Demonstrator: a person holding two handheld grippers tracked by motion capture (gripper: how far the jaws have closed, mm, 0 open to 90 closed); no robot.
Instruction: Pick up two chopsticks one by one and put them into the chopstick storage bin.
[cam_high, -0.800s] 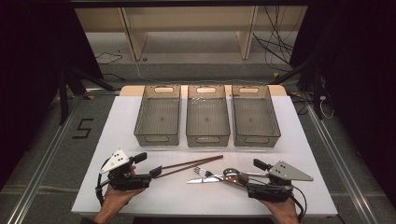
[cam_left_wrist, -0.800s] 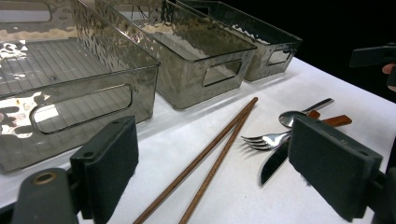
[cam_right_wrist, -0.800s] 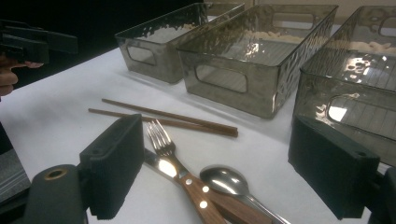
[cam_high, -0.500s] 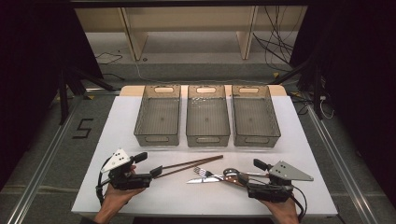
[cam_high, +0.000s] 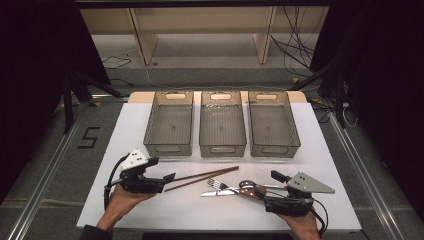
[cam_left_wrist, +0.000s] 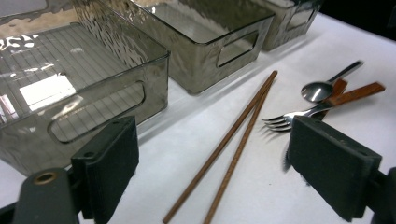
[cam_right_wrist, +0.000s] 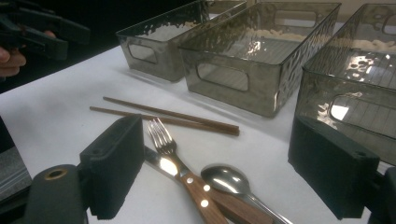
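**Both tools poised over the cutlery, nothing picked up yet**

The work in hand looks like sorting cutlery into the three clear bins (cam_high: 221, 125) that stand side by side at the far half of the white bench (cam_high: 150, 210). All three bins appear empty, so I judge this to be the opening step: the approach before a first grasp.

The left tool (cam_high: 169, 177) sits near the left front of the bench with its jaws spread wide and nothing between them. It points along the pair of chopsticks (cam_high: 202, 178), which lie close together, running from near the tool's tips up and right toward the middle bin. In the left gripper view the chopsticks (cam_left_wrist: 233, 140) pass between the two open pads, lying flat on the bench.

The right tool (cam_high: 260, 190) rests at the near right, jaws likewise wide and empty. Just in front of it lie a fork (cam_high: 222, 186), a knife (cam_high: 215, 193) and a spoon (cam_high: 246, 184), overlapping in a small heap; the right gripper view shows the fork (cam_right_wrist: 161, 135) crossing the wooden-handled knife (cam_right_wrist: 187, 179), with the spoon (cam_right_wrist: 224, 179) just beside them.

The next move probably calls for the left tool to drop low, straddle both chopsticks near their near end and close on them together, since they are thin and lie flat. The right tool would need to single out one piece from the heap without dragging the others.
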